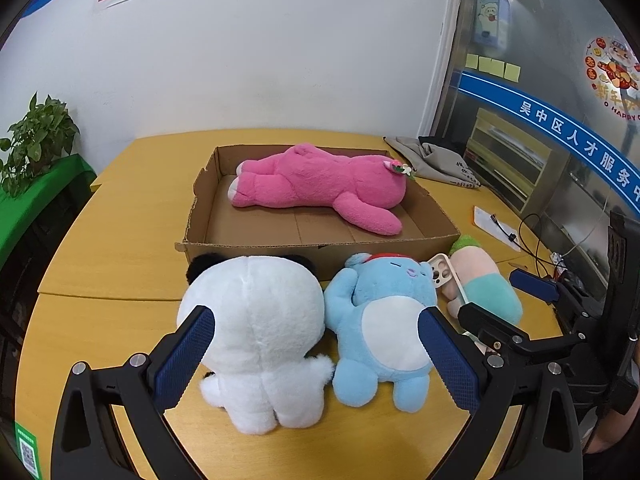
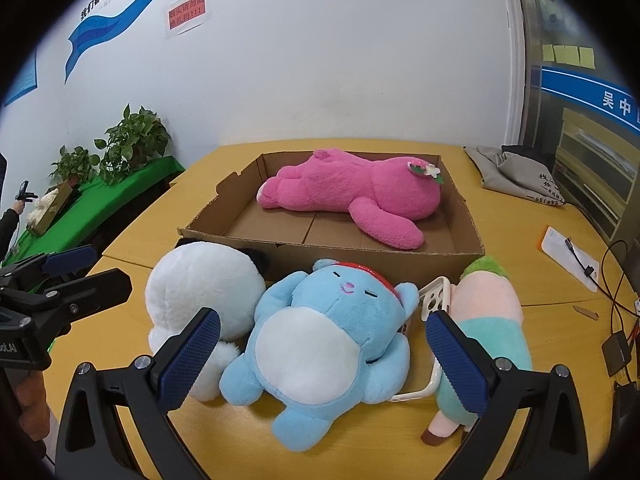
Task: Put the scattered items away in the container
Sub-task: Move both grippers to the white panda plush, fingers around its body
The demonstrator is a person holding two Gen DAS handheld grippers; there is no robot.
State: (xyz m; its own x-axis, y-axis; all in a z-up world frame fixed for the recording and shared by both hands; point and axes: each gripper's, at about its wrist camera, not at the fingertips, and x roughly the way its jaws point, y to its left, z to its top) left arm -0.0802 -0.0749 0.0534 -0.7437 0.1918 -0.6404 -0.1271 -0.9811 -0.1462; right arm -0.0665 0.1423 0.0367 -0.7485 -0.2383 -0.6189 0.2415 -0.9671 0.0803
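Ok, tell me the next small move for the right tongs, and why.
Probably ease the right tongs forward and close on the light blue plush bear. They are open and the bear lies between their fingers, still on the yellow table outside the cardboard box.

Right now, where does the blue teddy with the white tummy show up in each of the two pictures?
Left wrist view: blue plush bear, lower centre-right, beside the white plush.
Right wrist view: blue plush bear, lower centre, between the open gripper's fingers.
Shared landmark: cardboard box holding the pink plush, just behind it.

Pink plush (image 1: 320,184) inside cardboard box (image 1: 320,246)
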